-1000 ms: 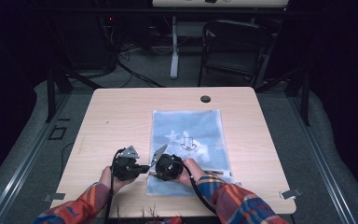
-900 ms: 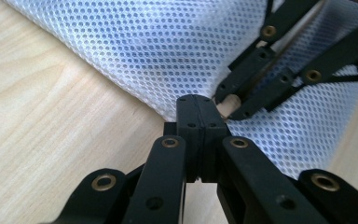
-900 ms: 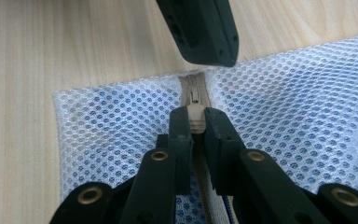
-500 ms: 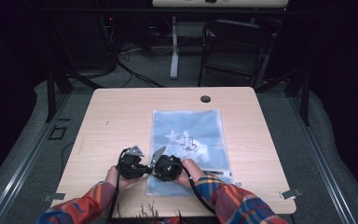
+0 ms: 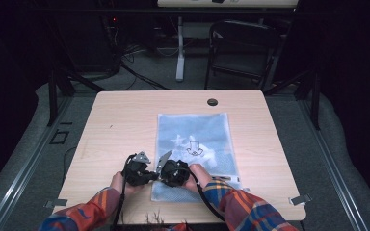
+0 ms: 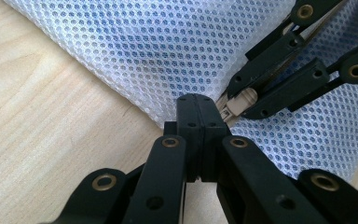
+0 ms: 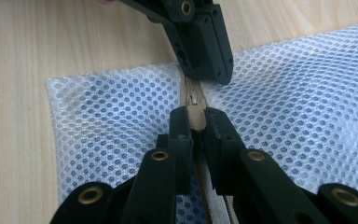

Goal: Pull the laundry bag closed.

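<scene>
A white mesh zip bag (image 5: 207, 130) with dark printed contents lies flat on the wooden table (image 5: 120, 120), right of centre. Both grippers meet at its near left corner. My left gripper (image 5: 150, 176) (image 6: 198, 105) is shut on the bag's edge at the end of the zip. In the right gripper view it comes in from the top as the left gripper (image 7: 205, 42). My right gripper (image 5: 166, 176) (image 7: 193, 119) is shut on the beige zip pull (image 6: 242, 99), with the beige zip tape (image 7: 192, 91) running ahead between the two grippers. The mesh (image 6: 158, 51) lies slack.
A round cable hole (image 5: 212, 102) sits near the table's far edge. Bare wood spreads to the left of the bag. A dark chair (image 5: 243, 48) and a desk leg (image 5: 179, 53) stand on the floor beyond the table. A metal clip (image 5: 301, 198) marks the near right corner.
My left gripper has moved right to the bag's near left corner and now sits against the right gripper. The right gripper and the bag have hardly shifted.
</scene>
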### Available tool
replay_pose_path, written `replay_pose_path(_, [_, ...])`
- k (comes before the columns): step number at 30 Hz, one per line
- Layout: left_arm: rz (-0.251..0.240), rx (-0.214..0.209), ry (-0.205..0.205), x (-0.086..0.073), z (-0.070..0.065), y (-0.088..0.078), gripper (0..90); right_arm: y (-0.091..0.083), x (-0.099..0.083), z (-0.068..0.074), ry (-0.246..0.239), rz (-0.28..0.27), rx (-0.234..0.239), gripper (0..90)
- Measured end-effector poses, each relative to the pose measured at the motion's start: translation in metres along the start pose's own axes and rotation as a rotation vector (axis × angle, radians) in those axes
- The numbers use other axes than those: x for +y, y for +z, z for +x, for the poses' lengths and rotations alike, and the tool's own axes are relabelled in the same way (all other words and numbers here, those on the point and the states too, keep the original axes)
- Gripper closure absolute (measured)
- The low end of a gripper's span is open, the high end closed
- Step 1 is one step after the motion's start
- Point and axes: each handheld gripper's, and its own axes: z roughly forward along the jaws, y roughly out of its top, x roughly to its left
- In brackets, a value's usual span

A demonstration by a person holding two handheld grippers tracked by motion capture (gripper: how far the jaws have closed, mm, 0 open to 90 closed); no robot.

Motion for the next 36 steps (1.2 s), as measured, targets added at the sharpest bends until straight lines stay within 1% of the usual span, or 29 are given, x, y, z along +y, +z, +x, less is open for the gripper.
replay_pose_path(5, [0.001, -0.001, 0.006, 0.0, 0.0, 0.0, 90.0, -0.004, -0.002, -0.003, 0.002, 0.015, 0.009, 82.1])
replay_pose_path(6, [0.002, -0.012, 0.007, 0.0, 0.001, 0.0, 90.0, -0.004, -0.003, -0.003, 0.007, 0.014, 0.008, 82.1])
replay_pose_path(7, [0.002, -0.013, 0.008, 0.0, 0.001, 0.0, 90.0, -0.005, -0.004, -0.004, 0.007, 0.014, 0.01, 82.1])
replay_pose_path(11, [0.004, -0.01, 0.014, 0.0, 0.0, 0.0, 90.0, -0.007, -0.005, -0.005, 0.005, 0.031, 0.01, 82.1])
replay_pose_path(16, [0.005, -0.01, 0.017, 0.0, 0.0, 0.0, 90.0, -0.011, -0.008, -0.007, 0.011, 0.035, 0.011, 82.0])
replay_pose_path(18, [0.007, -0.008, 0.022, 0.001, 0.0, 0.0, 90.0, -0.013, -0.01, -0.007, 0.01, 0.044, 0.006, 82.0])
replay_pose_path(19, [0.011, -0.008, 0.027, 0.001, 0.0, -0.001, 90.0, -0.013, -0.01, -0.008, 0.007, 0.046, 0.012, 82.0])
replay_pose_path(20, [0.011, -0.008, 0.027, 0.001, 0.0, -0.001, 90.0, -0.014, -0.011, -0.008, 0.013, 0.044, 0.008, 82.0])
replay_pose_path(23, [0.014, -0.005, 0.032, 0.001, 0.0, -0.001, 90.0, -0.014, -0.012, -0.008, 0.011, 0.043, 0.006, 82.0])
replay_pose_path(25, [0.014, 0.001, 0.037, 0.002, 0.0, -0.002, 90.0, -0.013, -0.012, -0.007, 0.017, 0.037, 0.004, 82.0])
replay_pose_path(26, [0.013, 0.004, 0.047, 0.003, 0.0, -0.003, 89.9, -0.012, -0.012, -0.008, 0.019, 0.035, 0.006, 81.9])
replay_pose_path(27, [-0.001, -0.007, 0.059, 0.003, 0.0, -0.005, 87.1, -0.012, -0.013, -0.008, 0.02, 0.037, 0.008, 81.9])
replay_pose_path(28, [-0.018, -0.032, 0.076, 0.004, 0.0, -0.007, 83.7, -0.013, -0.013, -0.008, 0.021, 0.038, 0.009, 81.9])
replay_pose_path(29, [-0.021, -0.061, 0.105, 0.004, 0.0, -0.008, 81.4, -0.013, -0.013, -0.008, 0.02, 0.037, 0.01, 81.9])
replay_pose_path(30, [-0.015, -0.051, 0.134, 0.005, -0.001, -0.008, 81.4, -0.013, -0.013, -0.008, 0.019, 0.036, 0.011, 81.9])
replay_pose_path(31, [-0.004, -0.05, 0.147, 0.004, -0.002, -0.007, 82.3, -0.012, -0.013, -0.008, 0.019, 0.031, 0.013, 81.9])
replay_pose_path(32, [-0.004, -0.062, 0.157, 0.003, -0.002, -0.005, 84.1, -0.012, -0.013, -0.008, 0.016, 0.03, 0.011, 81.9])
replay_pose_path(33, [-0.003, -0.054, 0.163, 0.002, -0.002, -0.004, 85.4, -0.011, -0.013, -0.008, 0.016, 0.03, 0.012, 81.9])
replay_pose_path(34, [-0.004, -0.054, 0.165, 0.002, -0.002, -0.004, 89.4, -0.011, -0.013, -0.008, 0.014, 0.031, 0.011, 81.9])
replay_pose_path(35, [-0.005, -0.053, 0.172, 0.002, -0.003, -0.004, 90.0, -0.011, -0.013, -0.008, 0.012, 0.032, 0.009, 81.9])
replay_pose_path(36, [-0.004, -0.066, 0.176, 0.002, -0.003, -0.003, 90.0, -0.011, -0.013, -0.008, 0.013, 0.031, 0.009, 81.9])
